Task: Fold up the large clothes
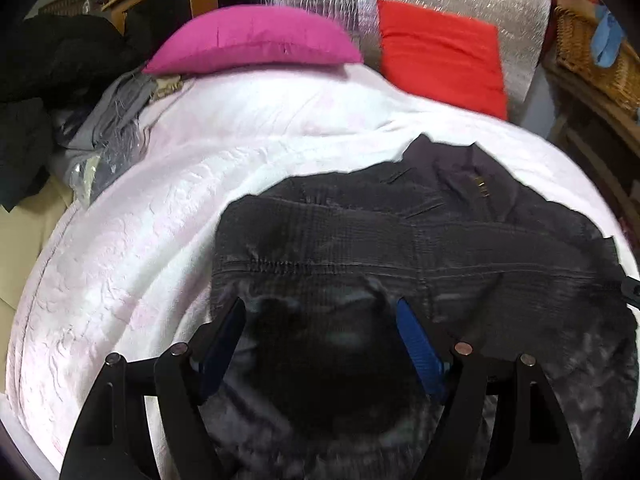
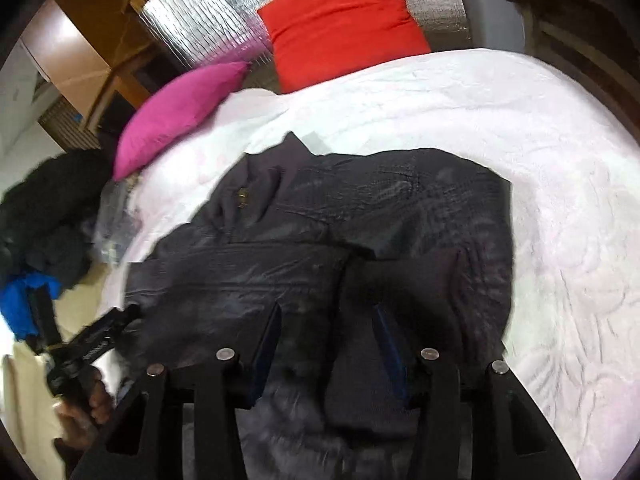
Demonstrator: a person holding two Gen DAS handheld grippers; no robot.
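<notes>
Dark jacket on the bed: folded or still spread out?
Partly folded: the jacket lies in overlapping layers on the white bedspread, no sleeves stretched out.

A bed with a white quilt (image 1: 168, 240) carries a dark jacket (image 1: 440, 240), a magenta cushion (image 1: 256, 40) and a red cushion (image 1: 440, 56).

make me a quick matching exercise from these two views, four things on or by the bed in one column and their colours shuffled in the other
Things:
1. jacket spread on the bed
2. bedspread
3. cushion lying flat by the clothes pile
4. cushion leaning on the silver panel

Colours:
A. red
B. dark grey to black
C. magenta
D. white with a faint pink tint

Pairs: 1-B, 2-D, 3-C, 4-A
</notes>
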